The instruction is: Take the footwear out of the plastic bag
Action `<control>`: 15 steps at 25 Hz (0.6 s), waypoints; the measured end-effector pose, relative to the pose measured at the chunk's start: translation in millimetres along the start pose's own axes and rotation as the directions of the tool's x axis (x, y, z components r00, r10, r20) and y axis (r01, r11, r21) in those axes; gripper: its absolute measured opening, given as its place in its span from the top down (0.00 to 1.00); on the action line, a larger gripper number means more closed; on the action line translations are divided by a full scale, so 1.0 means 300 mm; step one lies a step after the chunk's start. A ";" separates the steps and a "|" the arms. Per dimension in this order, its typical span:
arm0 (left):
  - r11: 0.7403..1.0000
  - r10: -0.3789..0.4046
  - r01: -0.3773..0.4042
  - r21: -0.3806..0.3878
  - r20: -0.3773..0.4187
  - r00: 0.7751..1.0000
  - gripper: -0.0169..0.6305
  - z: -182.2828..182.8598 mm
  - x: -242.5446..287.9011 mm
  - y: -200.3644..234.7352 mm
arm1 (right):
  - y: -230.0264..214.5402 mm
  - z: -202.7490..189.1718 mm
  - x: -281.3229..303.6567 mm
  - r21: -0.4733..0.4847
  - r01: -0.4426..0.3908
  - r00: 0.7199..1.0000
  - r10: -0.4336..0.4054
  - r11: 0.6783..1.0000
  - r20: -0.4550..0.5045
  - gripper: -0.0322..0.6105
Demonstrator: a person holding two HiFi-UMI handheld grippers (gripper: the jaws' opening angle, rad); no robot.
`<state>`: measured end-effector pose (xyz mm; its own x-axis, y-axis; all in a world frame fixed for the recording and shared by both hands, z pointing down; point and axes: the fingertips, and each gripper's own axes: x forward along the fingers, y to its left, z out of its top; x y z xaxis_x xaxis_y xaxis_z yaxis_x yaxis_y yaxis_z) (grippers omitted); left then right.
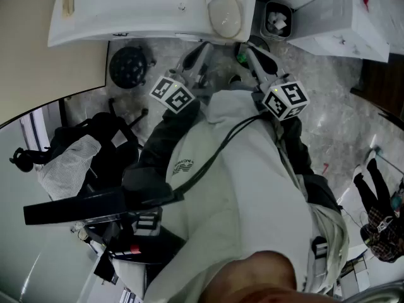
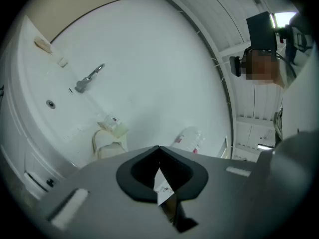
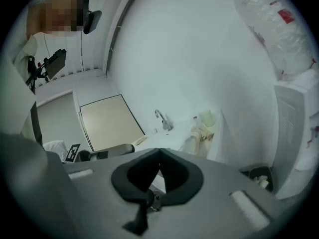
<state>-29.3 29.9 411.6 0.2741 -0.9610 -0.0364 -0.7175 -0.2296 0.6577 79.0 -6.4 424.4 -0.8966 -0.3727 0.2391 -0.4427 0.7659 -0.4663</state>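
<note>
1. Left hand-held gripper (image 1: pixel 202 49) (image 2: pixel 159 148), grey, two-jaw, with a black-and-white square-marker cube (image 1: pixel 172 95) at its rear. It is clenched, the jaw tips meet, and nothing is gripped between them. It is held up in front of the person's white sweatshirt (image 1: pixel 252 188) and points toward the basin.
2. Right hand-held gripper (image 1: pixel 247 50) (image 3: pixel 159 151), same build, with its own marker cube (image 1: pixel 285 98). It is clenched and empty, with the tips together. It sits near the left hand-held gripper, and the two are angled toward each other.
3. Pale translucent plastic bag (image 1: pixel 225 11) (image 2: pixel 107 141) (image 3: pixel 202 133) with a cream oval shape inside. It rests on the end of the basin, just beyond both hand-held grippers and touching neither. It lies ahead and left of the left jaws, and ahead and right of the right jaws. The footwear itself cannot be made out clearly through the plastic.
4. White washbasin (image 1: pixel 126 11) with a chrome tap (image 2: pixel 89 77) (image 3: pixel 160 118), beyond the left hand-held gripper.
5. Clear crinkled plastic bottle with a red-marked label (image 2: pixel 189 139) (image 3: pixel 271 29), just ahead and right of the left jaws.
6. Small dark bin holding white crumpled scraps (image 1: pixel 276 19), on the floor beyond the right hand-held gripper.
7. Round black perforated disc (image 1: pixel 129 65), on the grey marbled floor (image 1: pixel 334 125) to the left of the left hand-held gripper.
8. Black bag with a striped grey cloth (image 1: pixel 69 163), well behind and left of the left hand-held gripper.
</note>
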 end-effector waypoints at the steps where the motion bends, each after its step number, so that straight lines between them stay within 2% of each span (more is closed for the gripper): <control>1: 1.000 0.001 -0.001 0.001 0.002 1.000 0.98 0.003 0.001 0.002 | 0.001 0.003 0.005 -0.004 -0.005 1.000 0.005 1.000 0.001 0.95; 10: 1.000 -0.008 0.008 0.003 0.005 1.000 0.98 0.016 -0.002 0.009 | 0.009 0.010 0.021 -0.017 -0.005 1.000 0.006 1.000 0.017 0.95; 15: 1.000 -0.013 0.013 -0.013 0.005 1.000 0.98 0.015 -0.008 0.011 | -0.015 0.007 0.014 -0.040 0.052 0.998 -0.050 0.998 0.036 0.95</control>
<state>-35.4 30.6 410.5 0.2801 -0.9587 -0.0492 -0.7054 -0.2403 0.6668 77.0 -12.4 425.7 -0.8729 -0.4294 0.2314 -0.4878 0.7660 -0.4186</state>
